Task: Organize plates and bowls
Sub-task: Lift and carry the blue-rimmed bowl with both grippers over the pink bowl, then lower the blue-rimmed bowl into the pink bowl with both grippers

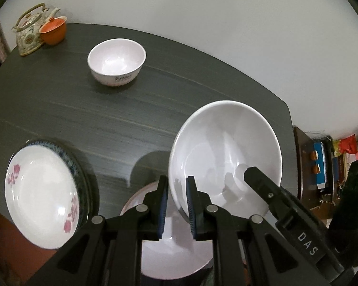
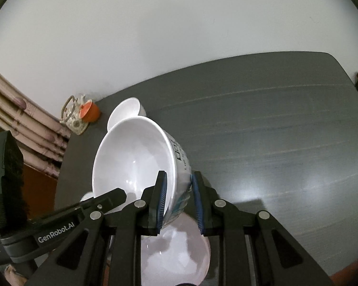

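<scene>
A large white bowl (image 1: 224, 152) hangs tilted above the dark table (image 1: 95, 124). Both grippers pinch its rim. My left gripper (image 1: 176, 205) is shut on its near left edge. My right gripper (image 2: 177, 202) is shut on its wall, where the bowl (image 2: 133, 157) shows printed marks outside. Below it lies another white bowl (image 1: 176, 252), also in the right wrist view (image 2: 176, 255). A smaller white bowl (image 1: 117, 60) stands further back. A white plate with pink flowers (image 1: 43, 195) sits on a blue-rimmed plate at the left.
A patterned teapot (image 1: 29, 31) and an orange cup (image 1: 53, 29) stand at the table's far left corner by the wall. A cluttered shelf (image 1: 322, 162) is off the table's right edge. The right half of the table (image 2: 286, 143) is bare.
</scene>
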